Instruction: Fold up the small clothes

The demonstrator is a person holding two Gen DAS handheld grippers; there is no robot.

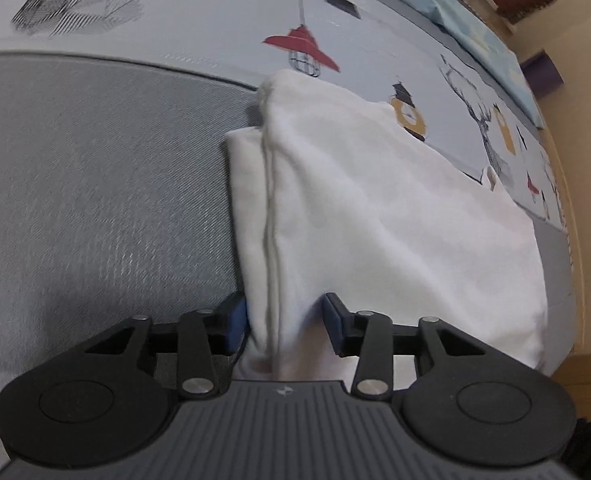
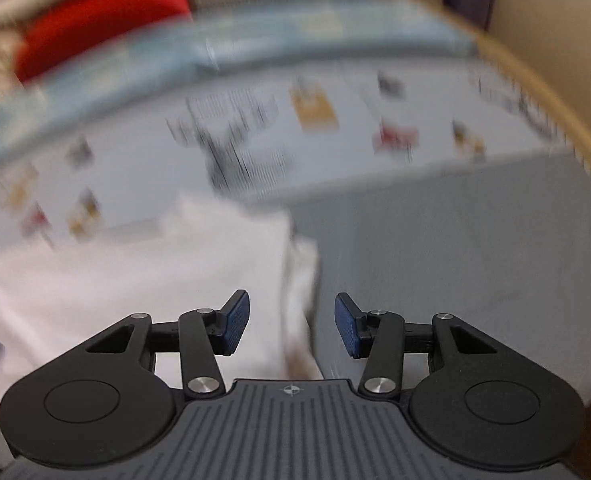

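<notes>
A white garment (image 1: 375, 208) lies folded on the bed, part on the grey sheet (image 1: 95, 184) and part on the patterned cover (image 1: 215, 28). My left gripper (image 1: 285, 318) stands low at its near edge with the jaws partly apart. A raised fold of the cloth with a seam sits between the blue pads (image 1: 237, 320) and reaches both, but I see no firm squeeze. In the blurred right wrist view my right gripper (image 2: 291, 326) is open and holds nothing. It hangs above the white garment's (image 2: 135, 280) right-hand edge, where the cloth meets the grey sheet (image 2: 455, 260).
The cover is printed with lamps and deer. A light blue blanket (image 1: 475, 28) lies along the far side of the bed. A red cushion (image 2: 99, 20) and other bedding lie beyond the bed. A wooden bed frame (image 2: 535, 80) runs along the right.
</notes>
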